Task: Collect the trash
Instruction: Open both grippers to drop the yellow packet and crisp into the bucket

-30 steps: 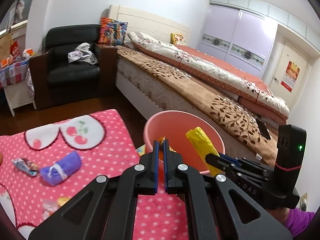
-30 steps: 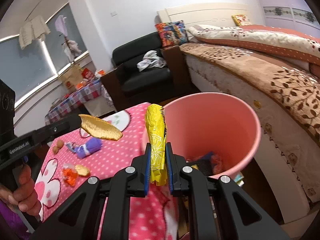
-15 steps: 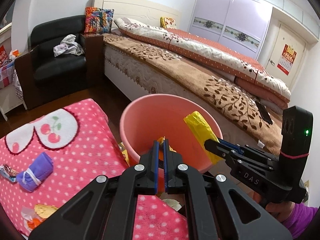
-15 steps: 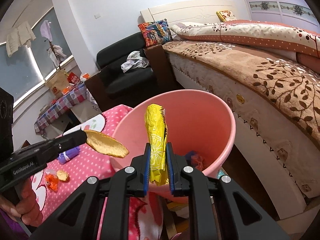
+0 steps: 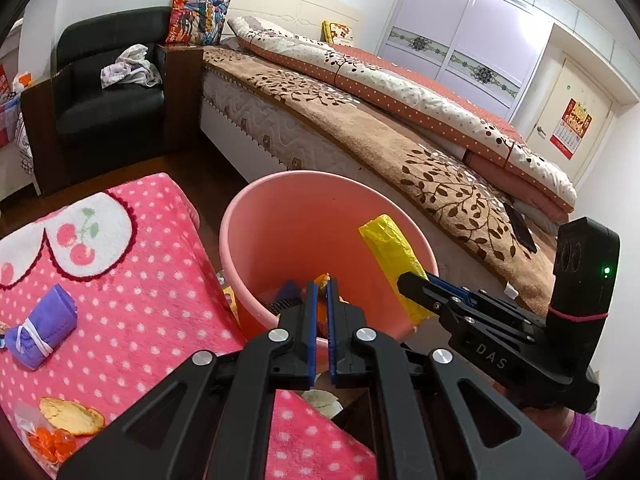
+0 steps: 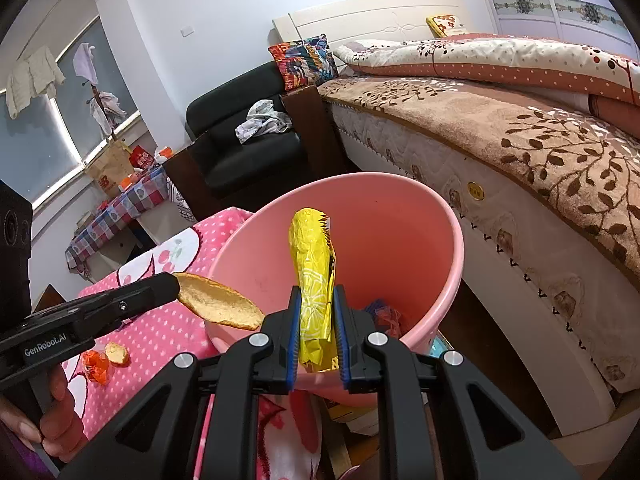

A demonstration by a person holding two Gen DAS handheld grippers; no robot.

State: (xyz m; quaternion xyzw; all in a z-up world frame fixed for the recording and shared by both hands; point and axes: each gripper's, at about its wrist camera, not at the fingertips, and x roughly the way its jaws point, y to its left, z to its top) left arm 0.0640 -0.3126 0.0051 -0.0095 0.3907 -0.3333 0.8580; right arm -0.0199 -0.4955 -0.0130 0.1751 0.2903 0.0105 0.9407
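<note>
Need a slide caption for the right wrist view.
Right tongs grip a yellow wrapper over the pink bin; left tongs hold a peel.

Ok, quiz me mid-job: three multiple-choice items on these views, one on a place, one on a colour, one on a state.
1. Where is the purple cloth bundle?
A in the bucket
B on the pink dotted blanket
C on the bed

2. What colour is the bucket?
A blue
B pink
C green

3. What is the right hand-held gripper doing?
A open, empty
B shut on the yellow wrapper
C shut on a cup

Answers:
1 B, it lies on the blanket left of the bucket.
2 B, rim and wall are pink.
3 B, the wrapper sits clamped between the jaws.
</note>
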